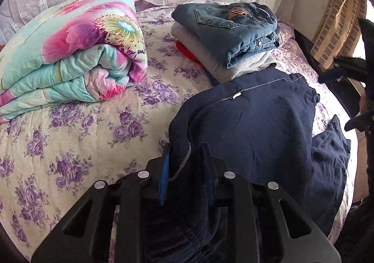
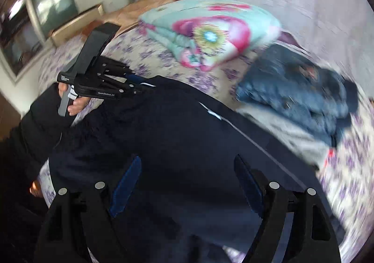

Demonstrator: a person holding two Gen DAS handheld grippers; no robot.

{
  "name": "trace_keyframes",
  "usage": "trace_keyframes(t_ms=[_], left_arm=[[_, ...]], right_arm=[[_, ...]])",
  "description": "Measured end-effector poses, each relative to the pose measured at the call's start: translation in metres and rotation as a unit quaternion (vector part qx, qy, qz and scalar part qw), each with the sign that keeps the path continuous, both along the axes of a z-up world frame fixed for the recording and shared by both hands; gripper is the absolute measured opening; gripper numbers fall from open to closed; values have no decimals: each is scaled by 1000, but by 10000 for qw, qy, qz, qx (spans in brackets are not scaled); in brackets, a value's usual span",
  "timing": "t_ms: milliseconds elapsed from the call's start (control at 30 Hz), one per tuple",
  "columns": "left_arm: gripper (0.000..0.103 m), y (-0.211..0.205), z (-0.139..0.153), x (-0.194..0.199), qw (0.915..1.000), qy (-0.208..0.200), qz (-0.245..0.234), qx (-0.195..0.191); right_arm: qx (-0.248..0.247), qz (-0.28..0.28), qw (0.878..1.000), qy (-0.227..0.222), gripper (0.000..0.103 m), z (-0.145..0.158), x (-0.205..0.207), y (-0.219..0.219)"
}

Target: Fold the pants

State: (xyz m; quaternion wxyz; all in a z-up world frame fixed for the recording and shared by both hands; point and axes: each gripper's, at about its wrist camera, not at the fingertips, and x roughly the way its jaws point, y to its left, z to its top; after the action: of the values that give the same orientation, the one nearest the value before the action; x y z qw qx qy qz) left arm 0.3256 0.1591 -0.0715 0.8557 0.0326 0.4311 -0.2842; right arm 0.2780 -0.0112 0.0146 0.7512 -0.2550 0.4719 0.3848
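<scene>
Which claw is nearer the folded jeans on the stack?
Hard to call. The left claw is shut on the navy pants, short of the jeans. The right claw is open over the pants.

The words "GenRobot.AI" are written in small white letters on the side of the black left gripper [image 2: 140, 86], on the left in the right wrist view. There is more white writing on the back end of that gripper, but it is too small to read. The folded jeans [image 1: 230, 31] far away have a small orange patch, and its words are too blurry to read.
</scene>
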Motion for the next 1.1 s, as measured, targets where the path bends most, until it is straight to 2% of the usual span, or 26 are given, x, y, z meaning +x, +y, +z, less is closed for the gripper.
trace_keyframes(t_ms=[133, 267, 333, 400, 433, 533, 600, 633, 667, 700, 733, 800, 867, 1000, 1100], left_arm=[[24, -2, 1, -6, 9999, -119, -87, -66], [24, 0, 5, -14, 9992, -282, -238, -145], [24, -1, 6, -18, 9987, -378, -310, -145], [24, -1, 8, -22, 9981, -469, -372, -156], [24, -1, 8, -23, 9978, -501, -391, -163], [24, 1, 8, -23, 9978, -510, -387, -194], [24, 1, 6, -21, 9981, -479, -349, -183], [24, 2, 4, -19, 9984, -444, -311, -162], [24, 2, 2, -16, 9988, -397, -267, -145], [24, 3, -1, -14, 9990, -348, -235, -138], [24, 3, -3, -12, 9993, -306, -201, -124], [24, 3, -5, -10, 9994, -279, -166, -94], [24, 4, -6, -9, 9995, -260, -126, -101], [25, 3, -10, -4, 9998, -202, -14, -36], [26, 3, -12, -1, 9999, -151, 39, -52]], right_arm=[[-768, 948, 9925, 24, 82, -20, 39, 61], [-960, 1442, 9845, 279, 82, -43, 69, 91], [-1089, 1481, 9826, 279, 82, -57, 83, 99], [-1218, 1433, 9775, 951, 87, -79, 94, 99], [-1367, 1414, 9737, 1148, 88, -89, 96, 95], [-1564, 1764, 9665, 1014, 87, -96, 80, 73], [-1558, 1561, 9661, 1340, 86, -97, 80, 51], [-1658, 1387, 9671, 1340, 85, -98, 79, 39], [-1721, 1362, 9666, 1323, 78, -97, 74, 29], [-1657, 1399, 9665, 1373, 57, -93, 69, 20], [-1540, 1409, 9672, 1446, 47, -89, 65, 12], [-1277, 1268, 9724, 1488, 15, -80, 63, -2], [-958, 1096, 9800, 1357, 12, -72, 61, -13], [-691, 724, 9928, 663, 9, -66, 53, -27], [-485, 258, 9974, 469, 10, -64, 56, -37]])
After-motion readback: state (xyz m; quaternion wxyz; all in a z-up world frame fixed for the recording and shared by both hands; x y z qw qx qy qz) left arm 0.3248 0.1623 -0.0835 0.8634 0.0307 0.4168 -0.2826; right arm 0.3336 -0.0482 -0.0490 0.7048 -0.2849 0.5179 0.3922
